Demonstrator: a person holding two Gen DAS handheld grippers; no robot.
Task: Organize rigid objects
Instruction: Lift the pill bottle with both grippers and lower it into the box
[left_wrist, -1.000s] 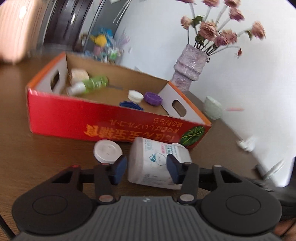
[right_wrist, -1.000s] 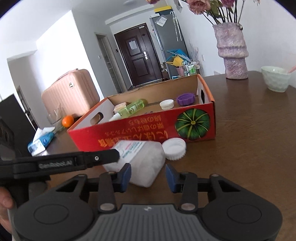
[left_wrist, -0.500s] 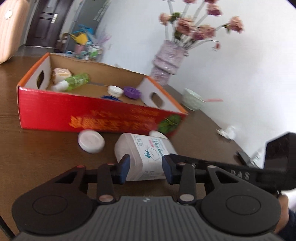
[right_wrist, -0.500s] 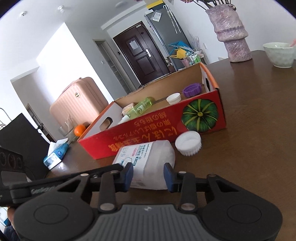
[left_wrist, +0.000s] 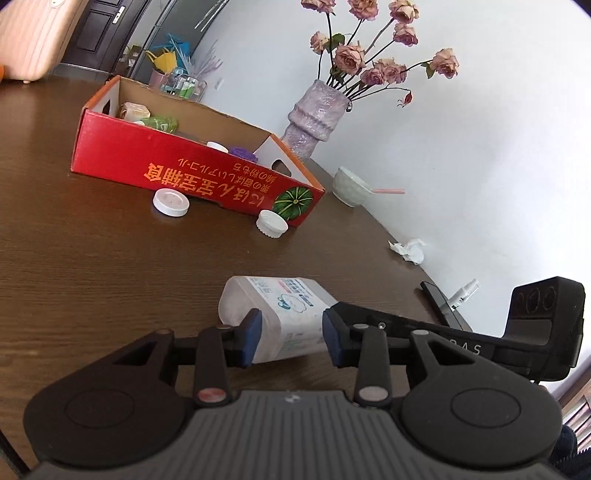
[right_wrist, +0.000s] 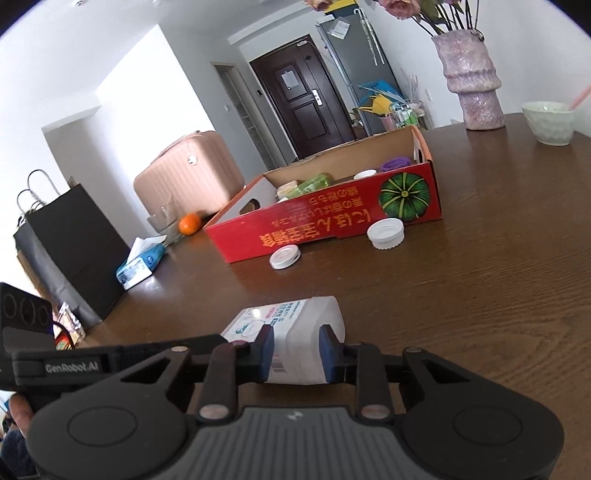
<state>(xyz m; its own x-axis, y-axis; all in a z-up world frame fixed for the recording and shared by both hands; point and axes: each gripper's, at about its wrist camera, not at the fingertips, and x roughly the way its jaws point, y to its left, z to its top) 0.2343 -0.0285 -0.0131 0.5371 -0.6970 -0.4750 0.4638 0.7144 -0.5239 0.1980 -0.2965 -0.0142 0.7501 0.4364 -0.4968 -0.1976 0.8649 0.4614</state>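
Observation:
A white plastic jar (left_wrist: 273, 299) with a printed label lies on its side on the brown table. My left gripper (left_wrist: 291, 338) has its jaws closing, with both blue pads pressed on the jar's near end. My right gripper (right_wrist: 296, 349) is also closing, its pads clamped on the same jar (right_wrist: 295, 317) from the other side. A red cardboard box (left_wrist: 184, 173) stands farther back and holds a green bottle (left_wrist: 160, 122), a white lid (left_wrist: 217, 146) and a purple lid (left_wrist: 242, 151). Two white lids (left_wrist: 171, 202) (left_wrist: 272, 223) lie on the table against the box front.
A purple vase (left_wrist: 314, 118) with dried roses and a pale bowl (left_wrist: 349, 186) stand behind the box. A crumpled tissue (left_wrist: 408, 249) and a phone (left_wrist: 441, 302) lie near the right edge. A tissue pack (right_wrist: 140, 262), an orange (right_wrist: 190, 223) and a black bag (right_wrist: 74, 251) are at the left.
Both grippers drew back from the red box, taking the white jar with them, and their jaws narrowed onto it. The ridged white lid beside the box is uncovered now.

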